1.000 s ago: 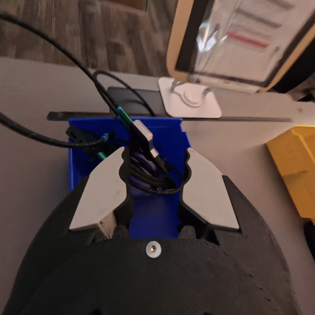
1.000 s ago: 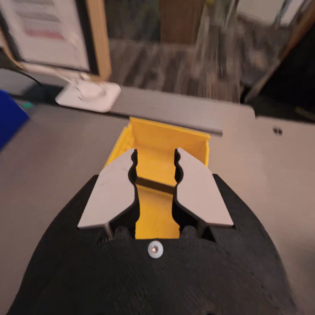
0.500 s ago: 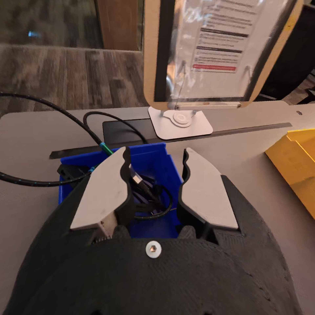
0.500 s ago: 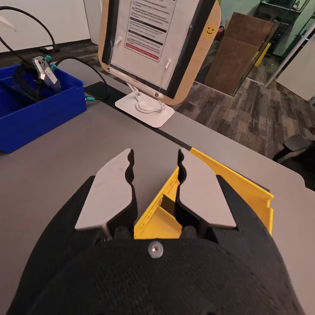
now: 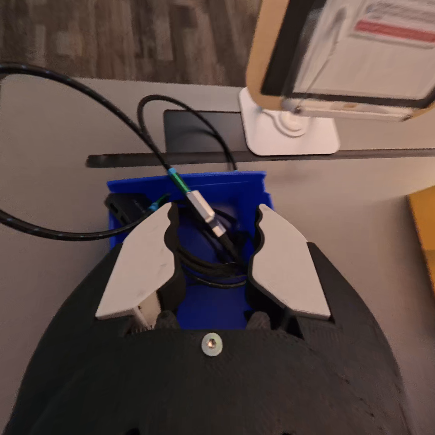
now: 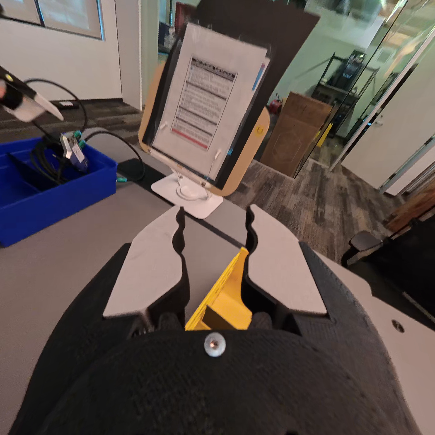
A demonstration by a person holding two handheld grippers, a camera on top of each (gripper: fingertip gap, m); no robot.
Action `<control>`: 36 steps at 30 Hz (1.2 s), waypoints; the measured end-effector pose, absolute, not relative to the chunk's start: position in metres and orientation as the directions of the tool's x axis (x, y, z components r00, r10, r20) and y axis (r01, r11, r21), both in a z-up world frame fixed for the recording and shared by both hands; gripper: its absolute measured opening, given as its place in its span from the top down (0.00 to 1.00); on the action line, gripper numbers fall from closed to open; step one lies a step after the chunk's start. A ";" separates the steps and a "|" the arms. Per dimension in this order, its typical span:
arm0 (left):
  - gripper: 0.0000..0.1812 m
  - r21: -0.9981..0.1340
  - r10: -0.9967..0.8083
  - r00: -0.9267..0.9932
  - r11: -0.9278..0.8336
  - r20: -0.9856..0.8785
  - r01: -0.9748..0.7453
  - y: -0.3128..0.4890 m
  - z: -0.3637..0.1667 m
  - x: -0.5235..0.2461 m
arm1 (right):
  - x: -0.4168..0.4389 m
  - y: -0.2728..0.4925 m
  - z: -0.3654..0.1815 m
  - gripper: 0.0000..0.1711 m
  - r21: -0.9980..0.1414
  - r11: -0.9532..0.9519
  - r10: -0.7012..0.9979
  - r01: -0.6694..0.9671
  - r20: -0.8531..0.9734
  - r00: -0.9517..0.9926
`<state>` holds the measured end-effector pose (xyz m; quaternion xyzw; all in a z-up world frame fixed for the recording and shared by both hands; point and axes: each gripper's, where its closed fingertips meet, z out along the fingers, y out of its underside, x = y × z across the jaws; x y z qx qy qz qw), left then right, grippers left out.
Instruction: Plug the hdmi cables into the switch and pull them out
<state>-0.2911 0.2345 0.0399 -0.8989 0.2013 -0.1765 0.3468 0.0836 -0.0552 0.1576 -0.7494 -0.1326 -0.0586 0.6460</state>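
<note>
The silver HDMI switch (image 5: 202, 209) leans in the blue bin (image 5: 219, 181), on top of coiled black cables (image 5: 211, 268). A green-tipped cable plug (image 5: 180, 181) sits in its far end and a black lead leaves its near end. My left gripper (image 5: 214, 208) is open and empty, its fingers hovering over the bin on either side of the switch. In the right wrist view the switch (image 6: 73, 150) stands in the blue bin (image 6: 58, 188) with two green plugs at its top. My right gripper (image 6: 214, 209) is open and empty above the yellow bin (image 6: 226, 294).
A document stand (image 5: 329, 70) on a white base stands behind the bins; it also shows in the right wrist view (image 6: 204, 117). A black pad (image 5: 200, 131) lies behind the blue bin. A black box (image 5: 127, 207) sits at the bin's left edge. The yellow bin's corner (image 5: 423, 235) is at right. Left tips to right tips: about 50 cm. The silver HDMI switch (image 5: 202, 209) is closer to my left gripper, around 5 cm from its tips; the right tips are 50 cm off. Look for it in the right wrist view (image 6: 66, 137) too.
The left gripper tipped up and then back down over the blue bin, still open. The right gripper lifted and swung up from the yellow bin and now faces the stand.
</note>
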 end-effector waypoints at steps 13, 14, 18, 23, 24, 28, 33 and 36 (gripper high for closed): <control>0.73 -0.330 -0.303 0.930 -0.917 0.209 -0.224 0.256 -0.026 -0.291 | 0.088 -0.026 0.151 0.69 -0.959 -0.085 0.195 0.269 0.249 0.949; 0.74 -0.312 -0.290 0.934 -0.925 0.207 -0.218 0.257 -0.031 -0.291 | 0.089 -0.025 0.148 0.69 -0.954 -0.094 0.196 0.284 0.262 0.945; 0.77 -0.179 -0.256 0.951 -0.958 0.176 -0.225 0.249 -0.059 -0.294 | 0.083 -0.023 0.146 0.69 -0.949 -0.083 0.229 0.303 0.278 0.933; 0.84 -0.150 -0.271 0.945 -0.958 0.184 -0.245 0.248 -0.070 -0.289 | 0.097 -0.020 0.146 0.69 -0.934 -0.081 0.161 0.348 0.333 0.929; 0.85 -0.164 -0.282 0.940 -0.954 0.192 -0.253 0.249 -0.068 -0.288 | 0.101 -0.021 0.145 0.69 -0.932 -0.089 0.151 0.350 0.335 0.930; 0.88 -0.299 -0.344 0.913 -0.915 0.221 -0.272 0.255 -0.043 -0.287 | 0.106 -0.024 0.147 0.70 -0.946 -0.071 0.158 0.318 0.304 0.940; 0.88 -0.520 -0.475 0.859 -0.791 0.190 -0.323 0.251 0.009 -0.288 | 0.103 -0.025 0.153 0.70 -0.951 -0.038 0.160 0.308 0.298 0.941; 0.88 -0.650 -0.526 0.840 -0.686 0.133 -0.327 0.236 0.042 -0.297 | 0.099 -0.025 0.154 0.71 -0.947 -0.030 0.163 0.321 0.312 0.936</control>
